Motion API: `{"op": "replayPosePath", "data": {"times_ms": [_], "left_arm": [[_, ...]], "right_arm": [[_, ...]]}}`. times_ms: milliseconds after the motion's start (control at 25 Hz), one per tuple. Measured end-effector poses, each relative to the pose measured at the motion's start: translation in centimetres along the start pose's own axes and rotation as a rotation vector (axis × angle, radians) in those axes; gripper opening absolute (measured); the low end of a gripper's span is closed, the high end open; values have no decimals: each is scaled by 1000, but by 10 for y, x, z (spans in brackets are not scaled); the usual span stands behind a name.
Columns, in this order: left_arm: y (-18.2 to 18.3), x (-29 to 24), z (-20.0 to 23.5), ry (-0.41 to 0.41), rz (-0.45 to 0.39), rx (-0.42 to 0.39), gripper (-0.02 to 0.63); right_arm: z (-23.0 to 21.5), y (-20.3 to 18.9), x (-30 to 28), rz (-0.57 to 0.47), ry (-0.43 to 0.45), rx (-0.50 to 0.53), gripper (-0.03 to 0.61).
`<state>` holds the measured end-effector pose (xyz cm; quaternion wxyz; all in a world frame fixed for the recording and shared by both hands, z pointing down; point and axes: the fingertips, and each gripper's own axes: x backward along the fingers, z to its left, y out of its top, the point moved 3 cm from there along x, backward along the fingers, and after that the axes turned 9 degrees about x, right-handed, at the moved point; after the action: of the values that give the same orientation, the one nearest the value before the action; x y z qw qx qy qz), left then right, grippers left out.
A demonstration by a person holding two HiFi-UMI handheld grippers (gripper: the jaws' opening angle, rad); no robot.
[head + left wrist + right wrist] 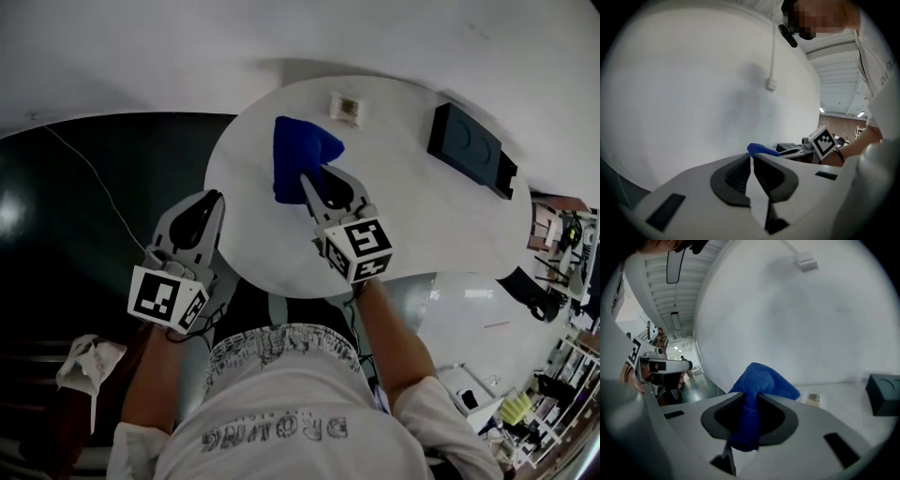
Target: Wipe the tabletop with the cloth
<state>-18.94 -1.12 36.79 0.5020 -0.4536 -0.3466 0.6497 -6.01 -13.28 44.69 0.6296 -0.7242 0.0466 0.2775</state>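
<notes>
The right gripper (323, 186) is pinching a bunched fold of the soft, floppy blue cloth (298, 155) resting toward the left edge of the table (450, 234), seemingly a sound hold, while the left gripper (208, 208) is hovering closed, empty.

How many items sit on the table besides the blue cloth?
2: a small pale packet at the far edge, a black box toward the right. The right tool may hide others.
</notes>
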Motion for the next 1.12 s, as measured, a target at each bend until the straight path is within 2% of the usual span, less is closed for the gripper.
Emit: {"op": "replayPosePath", "data": {"times_ms": [520, 640, 960, 1120], "left_arm": [[-20, 12, 44, 132, 26, 50, 37], [-25, 14, 52, 141, 31, 59, 37], [-30, 22, 70, 158, 42, 84, 37], [-31, 21, 74, 155, 47, 91, 37]], "right_arm": [[13, -31, -118, 115, 108, 39, 95], [15, -37, -133, 140, 105, 30, 95], [26, -53, -169, 270, 95, 106, 95], [23, -57, -172, 291, 82, 115, 95]]}}
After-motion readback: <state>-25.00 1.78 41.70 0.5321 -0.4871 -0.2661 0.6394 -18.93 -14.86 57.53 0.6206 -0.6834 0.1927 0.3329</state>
